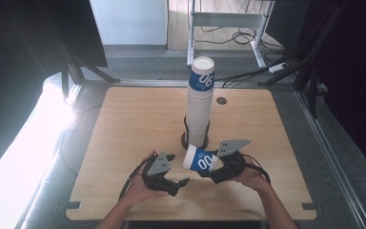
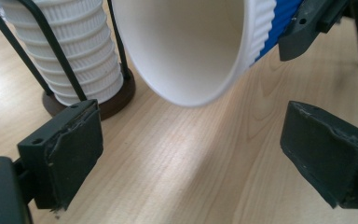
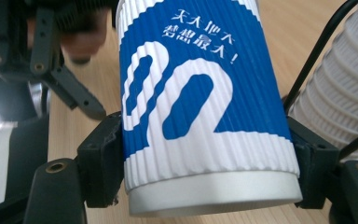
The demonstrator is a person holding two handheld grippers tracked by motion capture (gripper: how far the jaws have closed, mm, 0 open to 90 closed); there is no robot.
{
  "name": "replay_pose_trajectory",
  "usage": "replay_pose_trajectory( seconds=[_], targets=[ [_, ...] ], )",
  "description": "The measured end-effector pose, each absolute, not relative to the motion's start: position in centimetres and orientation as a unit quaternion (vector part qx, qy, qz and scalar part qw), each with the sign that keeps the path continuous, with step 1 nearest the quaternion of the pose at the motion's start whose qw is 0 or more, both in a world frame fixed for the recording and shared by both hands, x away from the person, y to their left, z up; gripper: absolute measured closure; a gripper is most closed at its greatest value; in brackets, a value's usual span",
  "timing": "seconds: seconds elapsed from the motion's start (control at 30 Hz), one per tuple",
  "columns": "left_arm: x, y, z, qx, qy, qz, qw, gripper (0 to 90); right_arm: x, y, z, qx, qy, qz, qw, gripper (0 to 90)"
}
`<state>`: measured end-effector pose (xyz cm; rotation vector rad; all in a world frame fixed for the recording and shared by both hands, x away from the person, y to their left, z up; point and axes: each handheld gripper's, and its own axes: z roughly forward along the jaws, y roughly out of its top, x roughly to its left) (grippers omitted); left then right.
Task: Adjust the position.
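Cup (image 1: 200, 160) sits clamped sideways in my right claw (image 1: 218, 164); my left claw (image 1: 177, 169) gapes empty. Best tip it upright and lower it squarely onto the stack (image 1: 200, 109) on the tabletop (image 1: 133, 119).

ribbed paper cup (image 3: 200, 107), matt wood table (image 1: 138, 119)

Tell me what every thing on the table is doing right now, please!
blue and white cup: held on its side above the table, open mouth toward the left hand-held gripper.
right hand-held gripper: shut on the cup.
left hand-held gripper: open, nothing between its jaws.
stack of cups: upright in its wire holder.
table: bare wood around the stack.
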<state>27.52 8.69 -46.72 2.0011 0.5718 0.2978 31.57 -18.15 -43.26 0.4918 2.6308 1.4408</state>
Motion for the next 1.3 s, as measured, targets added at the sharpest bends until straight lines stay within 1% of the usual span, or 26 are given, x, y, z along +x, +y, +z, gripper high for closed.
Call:
replay_pose_trajectory(
  seconds=[0.2,0.5,0.63,0.83,1.13,1.3],
  targets=[
    [27.7,9.0,-46.8,0.81,0.252,0.09,0.522,6.2,31.0,-18.7,-44.6,0.191,0.82,0.537,0.058,26.8],
    [28.2,9.7,-46.6,0.774,0.281,0.035,0.566,6.3,30.3,-19.6,-46.9,0.215,0.767,0.603,0.051,26.8],
    [28.4,9.6,-46.6,0.755,0.291,0.008,0.588,6.3,30.1,-19.5,-47.5,0.218,0.758,0.613,0.051,26.8],
    [28.6,9.2,-46.6,0.741,0.292,-0.011,0.605,6.2,29.8,-19.0,-47.7,0.213,0.748,0.626,0.048,26.8],
    [29.4,9.0,-46.5,0.714,0.292,-0.056,0.633,6.2,29.6,-18.6,-48.2,0.208,0.74,0.638,0.039,26.9],
    [30.0,8.6,-46.4,0.707,0.298,-0.07,0.637,5.8,29.4,-18.2,-48.3,0.205,0.737,0.642,0.04,27.0]
  ],
)
